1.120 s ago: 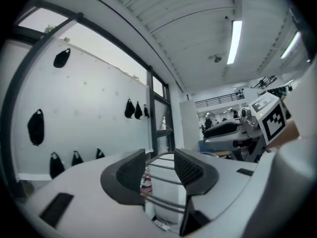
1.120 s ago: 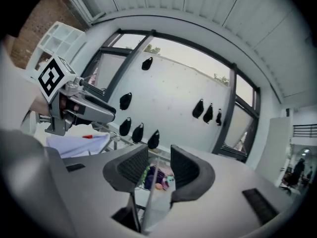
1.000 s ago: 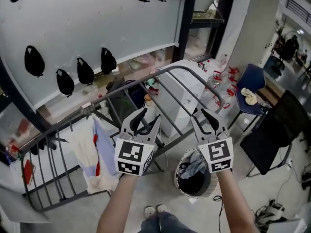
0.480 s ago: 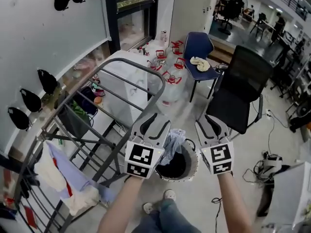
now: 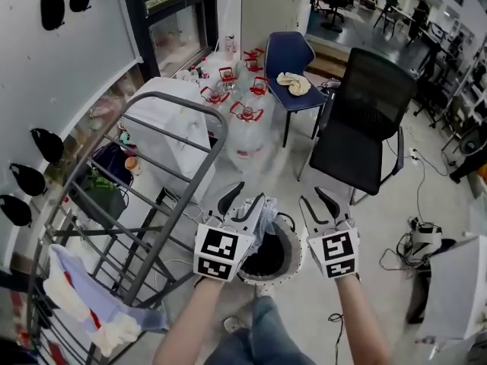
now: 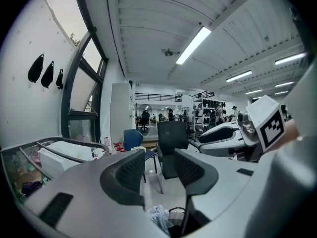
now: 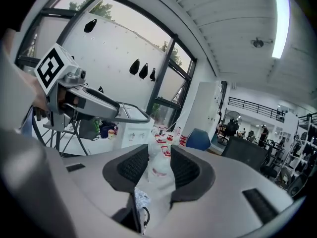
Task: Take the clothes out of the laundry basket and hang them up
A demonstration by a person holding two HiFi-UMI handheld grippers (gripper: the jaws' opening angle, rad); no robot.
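The round laundry basket (image 5: 293, 258) stands on the floor just beyond both grippers, dark inside, with a pale blue garment (image 5: 268, 217) bunched at its near left rim. My left gripper (image 5: 242, 202) hovers open over that rim, nothing between its fingers. To the basket's right my right gripper (image 5: 319, 204) is open and empty too. In the left gripper view the garment (image 6: 157, 217) and basket (image 6: 174, 214) show low, below the left gripper (image 6: 161, 171). The right gripper (image 7: 158, 168) frames a scrap of the garment (image 7: 141, 201). The grey drying rack (image 5: 175, 111) stands at left with clothes (image 5: 80, 299) hung on it.
A black office chair (image 5: 365, 120) and a blue chair (image 5: 293, 58) with a cloth on it stand beyond the basket. Water jugs with red handles (image 5: 237, 106) and a white box (image 5: 163, 116) sit by the rack. Cables (image 5: 417, 240) lie on the floor at right.
The view has swung from the drying rack to the floor. Both grippers came down and away from the rack to the basket, jaws still apart as before.
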